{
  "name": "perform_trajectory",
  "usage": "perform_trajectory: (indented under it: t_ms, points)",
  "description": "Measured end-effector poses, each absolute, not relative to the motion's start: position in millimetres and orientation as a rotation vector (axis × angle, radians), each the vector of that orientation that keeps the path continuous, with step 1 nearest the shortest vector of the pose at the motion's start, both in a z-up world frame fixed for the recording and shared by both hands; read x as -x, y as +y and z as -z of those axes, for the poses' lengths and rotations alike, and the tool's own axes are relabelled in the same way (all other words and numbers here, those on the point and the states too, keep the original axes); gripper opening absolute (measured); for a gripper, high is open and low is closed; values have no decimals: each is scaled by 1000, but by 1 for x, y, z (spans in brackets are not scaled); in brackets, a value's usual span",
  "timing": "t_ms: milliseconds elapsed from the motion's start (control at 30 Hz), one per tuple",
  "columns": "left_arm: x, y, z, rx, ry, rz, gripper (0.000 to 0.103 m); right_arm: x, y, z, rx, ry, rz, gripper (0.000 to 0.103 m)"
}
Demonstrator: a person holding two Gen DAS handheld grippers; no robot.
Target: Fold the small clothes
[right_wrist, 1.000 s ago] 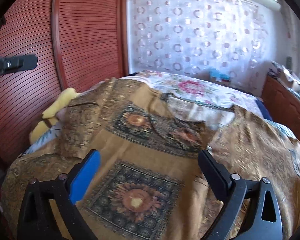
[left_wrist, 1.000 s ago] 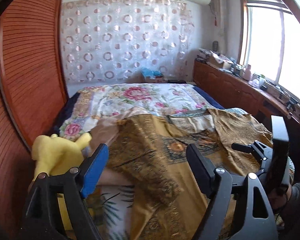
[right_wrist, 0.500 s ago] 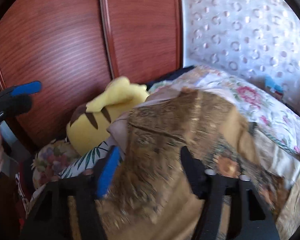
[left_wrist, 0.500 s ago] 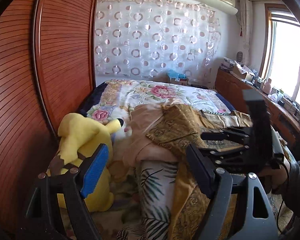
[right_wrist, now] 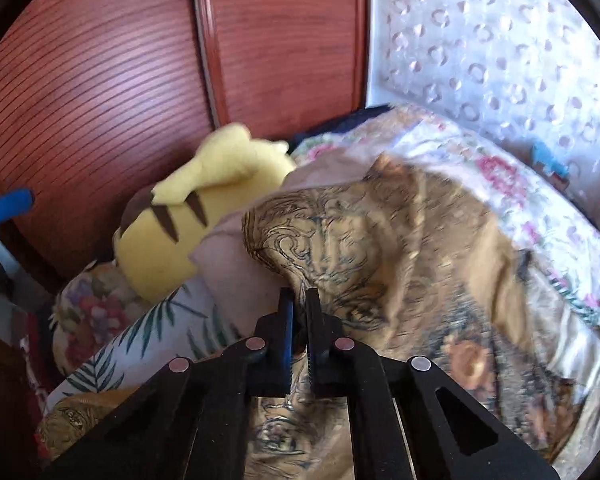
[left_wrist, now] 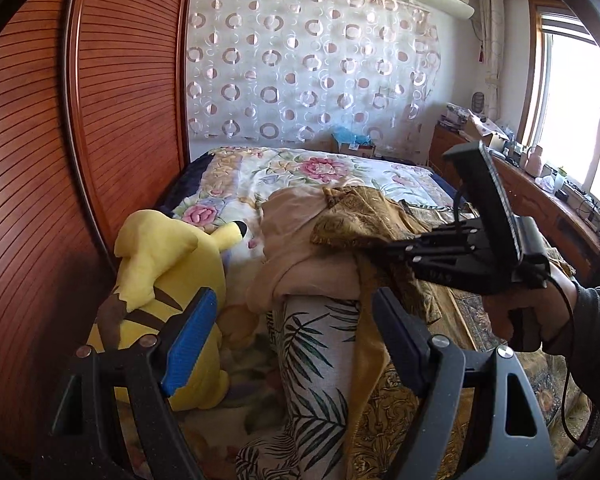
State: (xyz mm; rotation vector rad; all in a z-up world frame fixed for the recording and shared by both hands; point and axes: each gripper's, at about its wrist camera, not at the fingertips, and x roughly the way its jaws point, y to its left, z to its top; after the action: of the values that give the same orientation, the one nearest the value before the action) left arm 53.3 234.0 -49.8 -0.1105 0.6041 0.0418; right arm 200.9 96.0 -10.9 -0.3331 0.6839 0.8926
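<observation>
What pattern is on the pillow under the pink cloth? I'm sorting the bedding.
Green palm-like leaves on white, on the pillow; clearest in the left wrist view.

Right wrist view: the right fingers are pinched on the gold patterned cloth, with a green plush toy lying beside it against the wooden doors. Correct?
Not quite: the plush toy is yellow with brown stripes, as the right wrist view shows. The rest holds.

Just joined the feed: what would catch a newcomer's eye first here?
The yellow plush toy against the red-brown slatted wardrobe, left of the bed. Beside it, the gold patterned garment, pinched in the shut right tool; the left tool stands open.
</observation>
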Motion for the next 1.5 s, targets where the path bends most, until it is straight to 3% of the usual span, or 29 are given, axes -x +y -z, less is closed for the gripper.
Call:
perform_trajectory:
  t_ms: [267,300,367,533,1200,1300,1367,1433,1500]
  points:
    - [-63,219,55,100,626,-8,80,-218,28,2,103,653,-743,6]
    - [-64,216,55,98,628,-3,80,-222,21,3,83,662,-720,10]
    - [-68,209,57,95,632,7,81,-227,8,6,90,667,-681,29]
    - [-79,193,62,98,648,28,80,-227,-17,7,131,677,-641,45]
    - [-137,123,108,50,805,107,80,-226,-83,54,249,773,-556,47]
    - [-141,118,112,39,818,108,80,-229,-90,56,228,770,-548,58]
    - [-145,114,116,19,836,111,80,-233,-93,56,211,783,-535,75]
    - [-149,110,119,2,850,109,80,-234,-92,58,214,795,-558,82]
    - [-152,107,124,-12,868,111,81,-232,-89,57,239,791,-553,84]
